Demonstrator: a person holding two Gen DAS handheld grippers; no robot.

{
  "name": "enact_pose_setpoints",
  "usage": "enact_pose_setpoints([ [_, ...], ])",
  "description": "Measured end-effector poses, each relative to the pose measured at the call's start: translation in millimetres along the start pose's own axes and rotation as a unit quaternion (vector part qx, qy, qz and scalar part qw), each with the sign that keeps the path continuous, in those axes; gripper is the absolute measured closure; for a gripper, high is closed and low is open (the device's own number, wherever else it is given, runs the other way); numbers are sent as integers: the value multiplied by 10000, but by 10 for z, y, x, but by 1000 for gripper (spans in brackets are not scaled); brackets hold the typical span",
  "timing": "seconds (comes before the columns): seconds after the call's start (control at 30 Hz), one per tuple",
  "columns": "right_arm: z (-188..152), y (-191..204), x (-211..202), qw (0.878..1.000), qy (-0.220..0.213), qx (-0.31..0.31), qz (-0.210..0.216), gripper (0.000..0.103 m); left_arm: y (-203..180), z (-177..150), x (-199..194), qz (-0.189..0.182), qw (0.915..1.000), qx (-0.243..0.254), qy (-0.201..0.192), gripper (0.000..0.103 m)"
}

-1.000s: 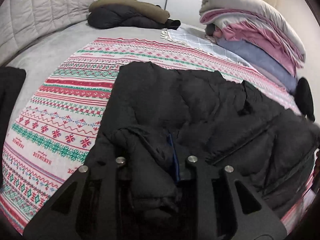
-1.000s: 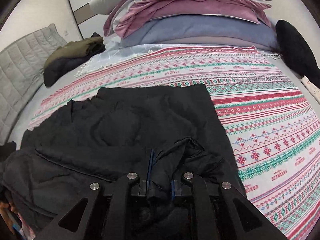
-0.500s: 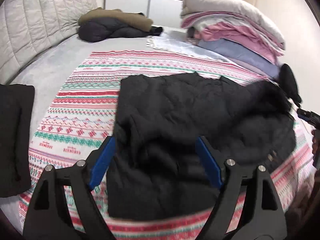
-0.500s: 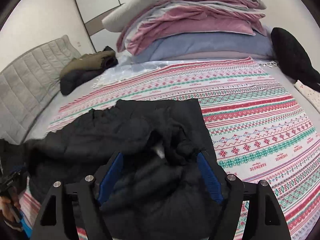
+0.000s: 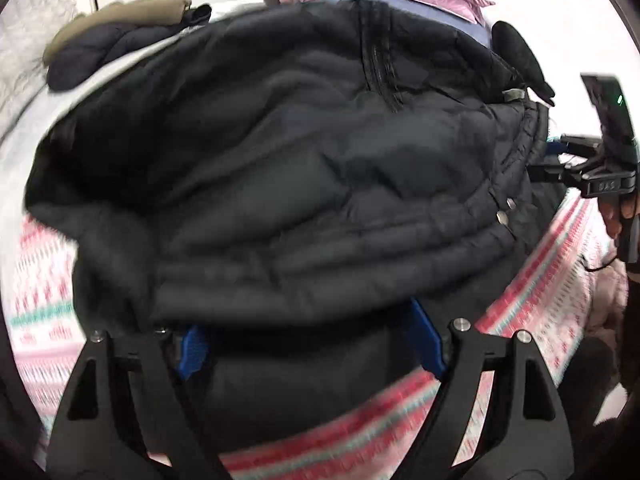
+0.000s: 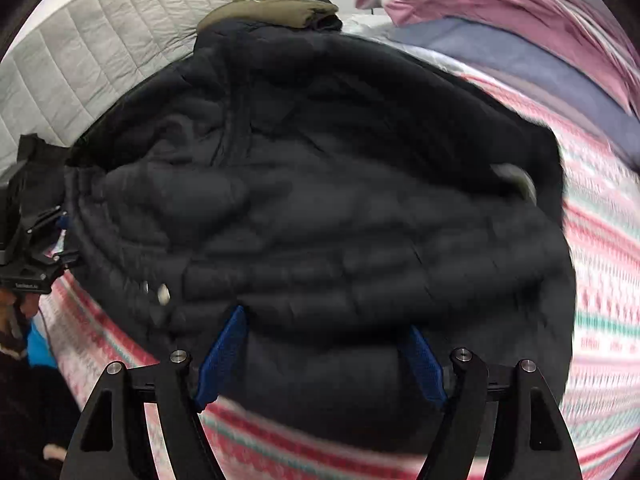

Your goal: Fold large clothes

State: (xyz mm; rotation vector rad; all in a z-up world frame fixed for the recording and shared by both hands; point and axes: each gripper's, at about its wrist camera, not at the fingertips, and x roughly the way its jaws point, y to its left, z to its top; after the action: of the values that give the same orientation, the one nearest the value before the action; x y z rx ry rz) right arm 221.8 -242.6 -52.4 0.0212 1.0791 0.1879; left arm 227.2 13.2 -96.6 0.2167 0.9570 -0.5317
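Observation:
A black puffer jacket [image 5: 312,168] lies bunched on the patterned blanket [image 5: 552,248] and fills both views; it also shows in the right wrist view [image 6: 320,208]. My left gripper [image 5: 312,344] is open, its blue pads wide apart at the jacket's near edge, with jacket fabric lying between them. My right gripper [image 6: 320,360] is open in the same way at the other side of the jacket. Each gripper shows in the other's view, at the right edge [image 5: 576,168] and the left edge [image 6: 36,248].
A stack of pink, grey and blue bedding [image 6: 520,32] lies beyond the jacket. An olive and dark pile of clothes [image 5: 120,36] sits at the far end of the bed. A grey quilted headboard [image 6: 100,52] stands at the left.
Both grippers let go of the jacket, opened wide, and have now dropped close to its near edge, so the jacket fills the views.

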Motion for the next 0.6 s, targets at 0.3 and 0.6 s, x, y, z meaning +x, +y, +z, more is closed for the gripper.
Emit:
enact_pose_setpoints([
  [0.3, 860, -314, -359, 9848, -1535, 675, -447, 25, 486, 739, -262, 1072, 9821, -809, -1320, 20],
  [0.6, 577, -1007, -747, 9707, -1915, 1326, -587, 23, 930, 272, -451, 1130, 9758, -1232, -1412, 20],
])
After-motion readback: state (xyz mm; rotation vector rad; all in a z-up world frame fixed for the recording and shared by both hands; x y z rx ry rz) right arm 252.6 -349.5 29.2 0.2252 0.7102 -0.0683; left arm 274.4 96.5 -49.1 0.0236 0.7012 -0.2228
